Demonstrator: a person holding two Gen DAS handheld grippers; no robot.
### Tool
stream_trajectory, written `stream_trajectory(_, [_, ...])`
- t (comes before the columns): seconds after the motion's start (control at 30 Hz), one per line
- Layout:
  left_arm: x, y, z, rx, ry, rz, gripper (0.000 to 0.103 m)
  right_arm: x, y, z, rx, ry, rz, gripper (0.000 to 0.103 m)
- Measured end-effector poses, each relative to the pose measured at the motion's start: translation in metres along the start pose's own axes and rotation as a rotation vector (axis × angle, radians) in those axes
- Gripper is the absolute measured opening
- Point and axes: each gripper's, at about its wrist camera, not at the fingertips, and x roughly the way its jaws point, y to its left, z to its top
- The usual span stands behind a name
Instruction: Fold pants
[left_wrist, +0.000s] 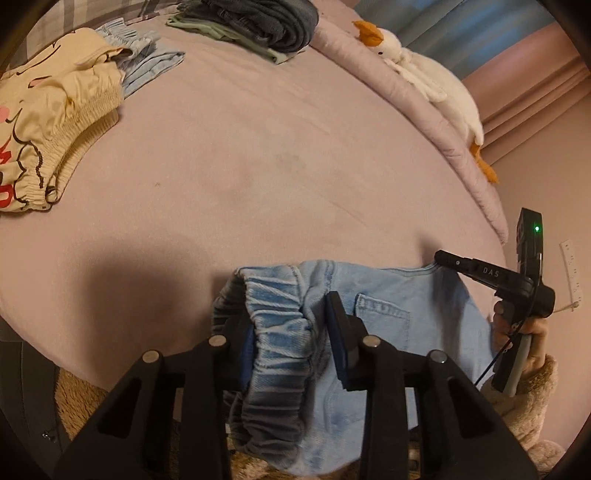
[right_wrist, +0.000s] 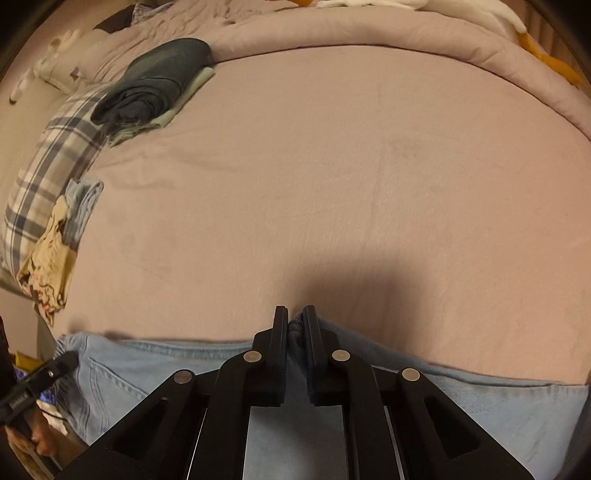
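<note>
Both the left gripper (left_wrist: 291, 332), clamped on the bunched elastic waistband, and the right gripper (right_wrist: 295, 354), pinched nearly closed on the top edge, hold the light-blue denim pants (left_wrist: 388, 325) at the near edge of the pink bed sheet (left_wrist: 258, 166); uneven tension could slip the thin right-hand hold.

- Left hand-held gripper (left_wrist: 291, 325): matte black linkage arms, round silver pivot pins, blue pads inside its fingers (left_wrist: 341, 332).
- Right hand-held gripper (right_wrist: 295, 325): same black arms and silver pins; from the left wrist view, white "DAS" lettering, a green light, a thin black cable.
- Hand (left_wrist: 532, 332): bare skin, fuzzy beige sleeve (left_wrist: 532, 402).
</note>
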Motion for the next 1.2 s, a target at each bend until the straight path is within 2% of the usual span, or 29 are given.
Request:
stream_trajectory(0.1, [0.002,0.002,-0.004,0.007,0.005,0.015,0.041,0.027,-0.004,-0.003,0.040,0.045,-0.014,0.009])
stream_trajectory(0.13, [0.001,0.001,-0.004,0.008,0.003,0.026,0.046,0.033,0.002,-0.003,0.047,0.029,-0.014,0.009])
stream_trajectory(0.17, [0.000,0.001,-0.005,0.013,-0.002,0.037,0.048,0.032,0.005,-0.003,0.047,0.016,-0.016,0.009])
stream_trajectory(0.23, [-0.004,0.001,-0.006,0.014,-0.005,0.079,0.064,0.029,0.002,-0.003,0.065,0.013,-0.012,0.008])
stream_trajectory(0.33, [-0.019,0.001,-0.005,0.008,-0.005,0.106,0.067,0.018,-0.006,-0.005,0.109,-0.009,0.010,0.012])
stream_trajectory(0.37, [-0.025,0.002,-0.005,0.004,-0.015,0.114,0.068,0.010,-0.008,-0.009,0.123,-0.029,0.022,0.023])
stream_trajectory(0.4, [-0.032,0.002,-0.005,-0.001,-0.033,0.125,0.072,-0.001,-0.010,-0.011,0.131,-0.063,0.026,0.040])
stream_trajectory(0.47, [-0.052,0.000,-0.001,-0.001,-0.089,0.161,0.079,-0.032,-0.020,-0.023,0.155,-0.166,0.025,0.056])
stream_trajectory(0.5, [-0.059,-0.002,0.001,0.001,-0.112,0.170,0.080,-0.047,-0.027,-0.030,0.173,-0.207,0.028,0.056])
stream_trajectory(0.6, [-0.073,-0.016,0.009,0.014,-0.171,0.168,0.081,-0.101,-0.072,-0.062,0.313,-0.331,0.030,0.056])
stream_trajectory(0.67, [-0.070,-0.034,0.014,0.035,-0.175,0.115,0.081,-0.128,-0.111,-0.090,0.422,-0.386,-0.010,0.056])
stream_trajectory(0.77, [-0.045,-0.072,0.018,0.108,-0.126,0.022,0.080,-0.157,-0.168,-0.136,0.617,-0.446,-0.175,0.056])
stream_trajectory(0.8, [-0.039,-0.081,0.018,0.127,-0.112,0.014,0.079,-0.167,-0.189,-0.155,0.684,-0.466,-0.215,0.056])
stream_trajectory(0.9, [-0.005,-0.134,0.020,0.233,-0.071,-0.042,0.079,-0.183,-0.251,-0.212,0.909,-0.484,-0.298,0.056])
stream_trajectory(0.97, [0.017,-0.163,0.021,0.279,-0.031,-0.105,0.076,-0.187,-0.276,-0.236,0.981,-0.495,-0.336,0.056])
stream_trajectory(1.0, [0.033,-0.178,0.022,0.294,0.007,-0.144,0.073,-0.185,-0.288,-0.246,1.017,-0.491,-0.334,0.056])
stream_trajectory(1.07, [0.064,-0.201,0.022,0.316,0.078,-0.191,0.064,-0.173,-0.312,-0.262,1.072,-0.483,-0.225,0.056])
stream_trajectory(1.13, [0.088,-0.215,0.019,0.331,0.134,-0.181,0.046,-0.161,-0.322,-0.265,1.079,-0.494,-0.109,0.056])
stream_trajectory(1.2, [0.115,-0.228,0.017,0.349,0.182,-0.169,0.040,-0.143,-0.324,-0.258,1.074,-0.491,-0.047,0.056])
